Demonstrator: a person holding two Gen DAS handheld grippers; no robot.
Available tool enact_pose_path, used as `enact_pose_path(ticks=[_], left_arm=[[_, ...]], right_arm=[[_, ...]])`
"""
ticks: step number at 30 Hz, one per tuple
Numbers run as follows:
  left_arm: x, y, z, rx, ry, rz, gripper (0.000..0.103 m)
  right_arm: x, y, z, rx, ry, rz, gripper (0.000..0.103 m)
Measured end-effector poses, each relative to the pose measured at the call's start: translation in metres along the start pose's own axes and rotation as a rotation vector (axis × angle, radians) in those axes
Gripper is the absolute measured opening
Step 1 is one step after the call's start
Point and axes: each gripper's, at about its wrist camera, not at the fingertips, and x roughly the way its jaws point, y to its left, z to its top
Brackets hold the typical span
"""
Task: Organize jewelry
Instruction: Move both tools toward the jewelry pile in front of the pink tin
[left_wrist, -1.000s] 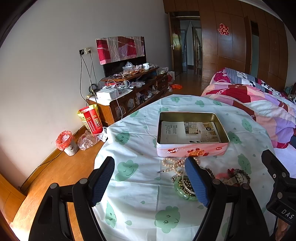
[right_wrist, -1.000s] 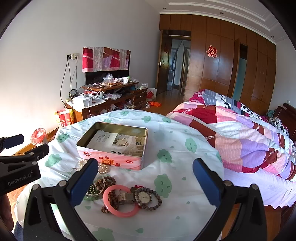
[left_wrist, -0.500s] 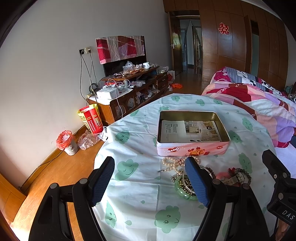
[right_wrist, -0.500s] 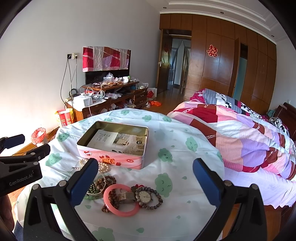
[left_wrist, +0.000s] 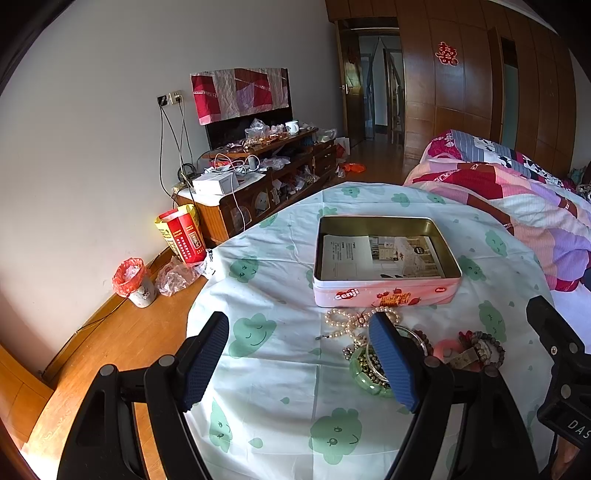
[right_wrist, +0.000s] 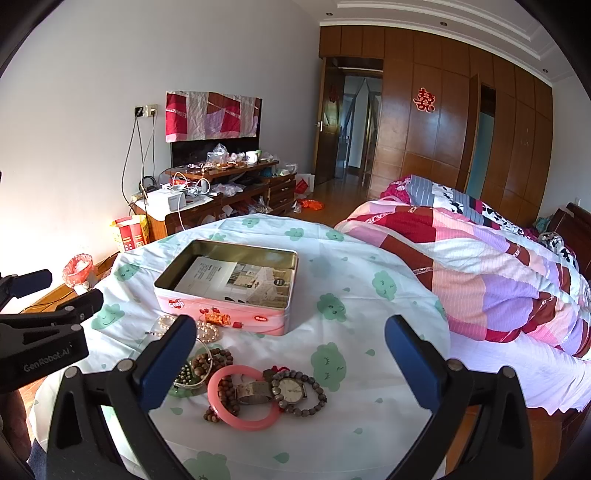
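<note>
An open pink tin box with printed paper inside stands mid-table. In front of it lies a jewelry pile: a pearl string, a green bangle, a pink bangle, a wristwatch and brown bead bracelets. My left gripper is open and empty above the table, left of the pile. My right gripper is open and empty, hovering above the pile.
The round table has a white cloth with green cloud prints. A bed with a patchwork quilt lies to the right. A cluttered TV cabinet, a red bag and a small bin stand by the left wall.
Both views have shifted very slightly. The jewelry and the tin have not moved, and both grippers stay open.
</note>
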Motion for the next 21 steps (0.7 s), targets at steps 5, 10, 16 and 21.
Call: enact_pose_path(ticks=[5, 10, 16, 21], left_arm=[[0.008, -0.003, 0.0, -0.037, 0.096, -0.032, 0.079], [0.022, -0.003, -0.007, -0.037, 0.106, -0.025, 0.079], [0.049, -0.005, -0.017, -0.045, 0.097, -0.03, 0.079], [0.061, -0.017, -0.019, -0.026, 0.082, -0.061, 0.078]], right_arm=[[0.003, 0.002, -0.004, -0.004, 0.003, 0.002, 0.103], [0.019, 0.004, -0.02, -0.013, 0.04, -0.002, 0.103], [0.037, -0.011, -0.027, -0.001, 0.105, -0.011, 0.103], [0.051, -0.018, -0.037, 0.016, 0.152, 0.006, 0.103]])
